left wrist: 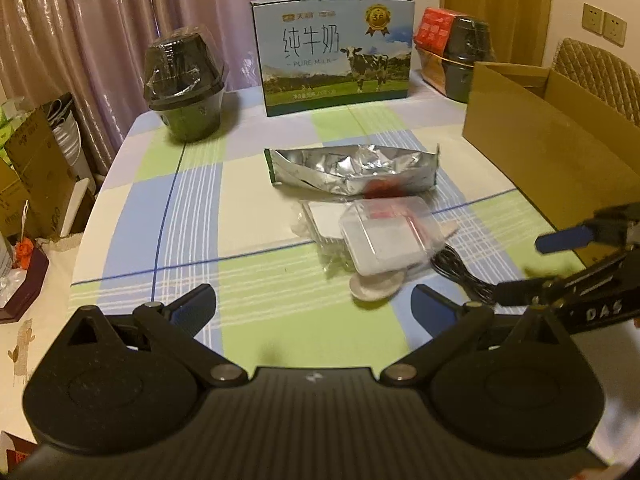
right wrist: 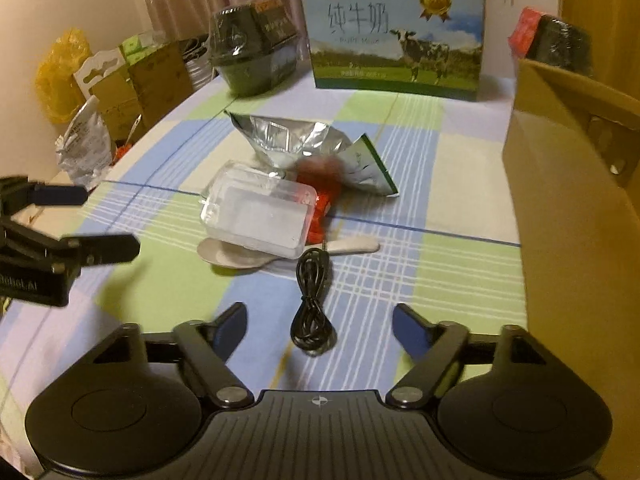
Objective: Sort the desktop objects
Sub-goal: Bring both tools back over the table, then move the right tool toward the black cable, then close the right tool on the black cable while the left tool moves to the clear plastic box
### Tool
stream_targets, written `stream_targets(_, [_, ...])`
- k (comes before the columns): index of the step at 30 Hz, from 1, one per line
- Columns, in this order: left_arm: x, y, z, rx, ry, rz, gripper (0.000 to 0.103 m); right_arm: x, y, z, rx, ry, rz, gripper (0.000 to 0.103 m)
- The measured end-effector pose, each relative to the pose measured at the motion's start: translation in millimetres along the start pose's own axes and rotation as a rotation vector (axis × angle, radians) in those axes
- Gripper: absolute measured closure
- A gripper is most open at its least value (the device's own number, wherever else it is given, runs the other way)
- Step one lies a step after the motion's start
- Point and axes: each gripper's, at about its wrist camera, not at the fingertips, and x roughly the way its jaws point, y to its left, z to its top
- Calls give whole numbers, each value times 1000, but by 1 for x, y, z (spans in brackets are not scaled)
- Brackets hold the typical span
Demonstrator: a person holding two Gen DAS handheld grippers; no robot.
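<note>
A pile lies mid-table: a silver foil bag (left wrist: 352, 170) (right wrist: 296, 144), a clear plastic box (left wrist: 390, 240) (right wrist: 260, 212), a red wrapper (right wrist: 320, 208) beside it, a pale spoon (left wrist: 376, 286) (right wrist: 240, 256) under the box, and a coiled black cable (right wrist: 312, 300) (left wrist: 460, 272). My left gripper (left wrist: 314, 302) is open and empty, short of the pile; it also shows in the right wrist view (right wrist: 96, 220). My right gripper (right wrist: 320, 324) is open, its fingers either side of the cable's near end, above it; it shows in the left wrist view (left wrist: 532, 268).
An open cardboard box (left wrist: 552, 136) (right wrist: 576, 184) stands at the table's right. A milk carton (left wrist: 336, 56) (right wrist: 396, 36) and wrapped black bowls (left wrist: 184, 88) (left wrist: 468, 60) stand at the back. Boxes and bags (right wrist: 112, 92) crowd the floor on the left.
</note>
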Motion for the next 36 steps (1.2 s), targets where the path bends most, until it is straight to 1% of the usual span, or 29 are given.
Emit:
stream_targets(4, [14, 2, -2, -51, -3, -14, 1, 20, -2, 5, -12, 12, 2, 46])
stream_targets(5, [16, 2, -2, -60, 2, -19, 1, 24, -3, 6, -3, 21, 9, 52])
stream_targets(6, [17, 1, -1, -64, 6, -27, 1, 27, -3, 7, 1, 24, 15, 55])
stream_targets(9, [17, -2, 2, -66, -7, -54, 1, 34, 1, 11, -22, 30, 10, 60])
stream_targets(13, [23, 0, 4, -95, -5, -47, 1, 44, 2, 13, -48, 51, 1, 66])
stream_targets(15, [28, 0, 5, -97, 12, -49, 1, 51, -1, 11, -53, 73, -9, 70])
stream_targets(19, [31, -4, 7, -66, 8, -36, 1, 52, -1, 10, -66, 71, -18, 78])
stream_targets(21, [34, -6, 8, -60, 10, -35, 1, 53, 2, 10, -80, 72, -21, 88])
stream_targets(22, [34, -7, 8, -59, 10, -38, 1, 53, 3, 10, -90, 73, -20, 91])
stream_targets(26, [36, -15, 9, -40, 7, -54, 1, 48, 2, 10, -64, 82, -35, 91])
stream_targets(29, [39, -22, 9, -30, 9, -77, 1, 41, -9, 10, -24, 63, -55, 91])
stream_targets(33, [46, -32, 8, -20, 20, -113, 1, 38, -25, 12, 22, 63, -65, 91])
stream_targets(36, [51, -41, 9, -20, 18, -118, 1, 35, -34, 13, 55, 54, -64, 92])
